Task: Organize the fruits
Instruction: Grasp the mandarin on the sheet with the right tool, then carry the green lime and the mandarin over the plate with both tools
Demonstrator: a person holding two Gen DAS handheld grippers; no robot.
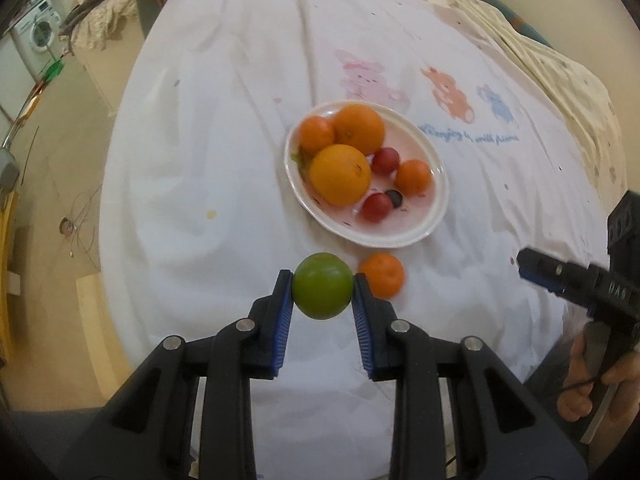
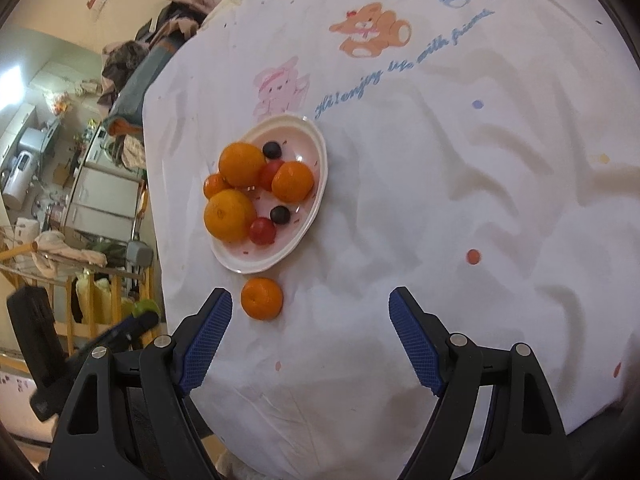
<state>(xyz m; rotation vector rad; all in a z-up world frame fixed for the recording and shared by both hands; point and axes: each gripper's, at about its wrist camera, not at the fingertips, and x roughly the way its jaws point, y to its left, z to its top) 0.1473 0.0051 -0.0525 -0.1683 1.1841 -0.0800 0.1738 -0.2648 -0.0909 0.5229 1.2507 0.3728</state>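
Observation:
My left gripper (image 1: 322, 280) is shut on a green fruit (image 1: 322, 286), held above the white cloth just short of the plate. The white oval plate (image 1: 416, 236) holds oranges (image 1: 340, 174), small red fruits (image 1: 377, 207) and dark berries. A loose tangerine (image 1: 382, 274) lies on the cloth beside the green fruit, in front of the plate. In the right wrist view the same tangerine (image 2: 262, 298) sits just ahead of the left finger of my right gripper (image 2: 310, 300), which stands open and empty. The plate (image 2: 308, 224) is beyond it.
The white cloth (image 1: 208, 160) with cartoon animal prints covers a bed-like surface. Its left edge drops to the floor (image 1: 60, 184). A washing machine (image 1: 36, 32) and clutter stand at far left. A hand (image 1: 588, 372) holds the right gripper at right.

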